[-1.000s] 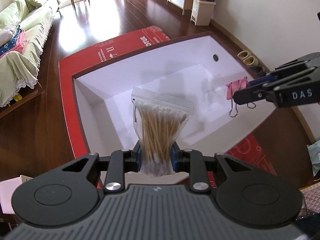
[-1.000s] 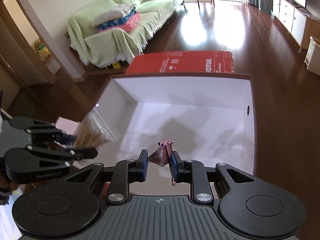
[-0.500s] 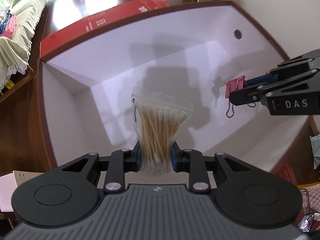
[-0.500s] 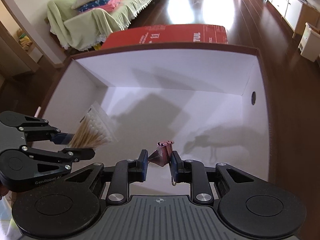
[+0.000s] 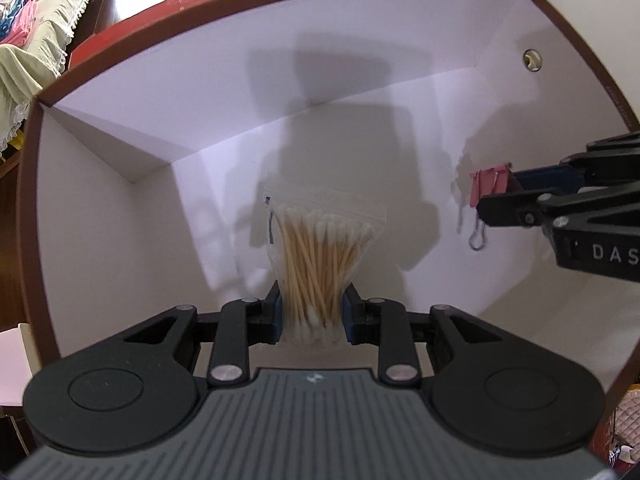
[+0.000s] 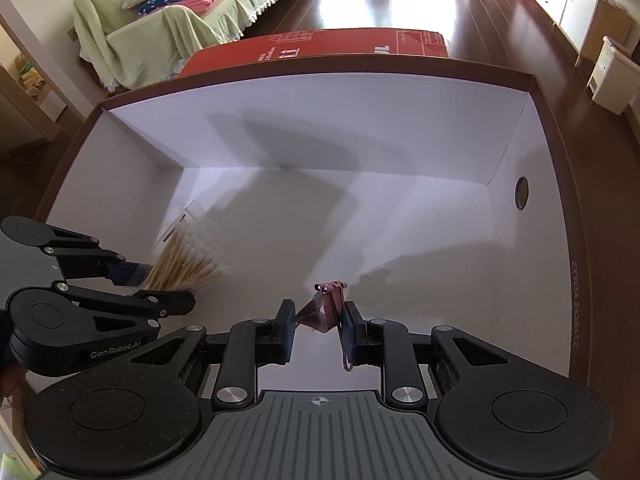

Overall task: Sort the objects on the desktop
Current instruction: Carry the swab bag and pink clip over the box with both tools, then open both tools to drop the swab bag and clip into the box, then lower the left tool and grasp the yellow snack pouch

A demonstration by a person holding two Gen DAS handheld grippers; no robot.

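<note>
From the left wrist, the left tool [image 5: 312, 312] pinches a bag of cotton swabs [image 5: 320, 256] over the white box [image 5: 160, 80], with the right tool to its right. From the right wrist, the right tool [image 6: 318, 320] pinches a pink binder clip [image 6: 326, 306] above the box floor, with the left tool to its left.

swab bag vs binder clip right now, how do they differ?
The swab bag is a clear pouch of wooden-stemmed swabs; the binder clip is pink, with wire handles. The bag sits in the left tool, the clip in the right tool. The bag looks far larger. Both are gripped and held over the white box.
</note>
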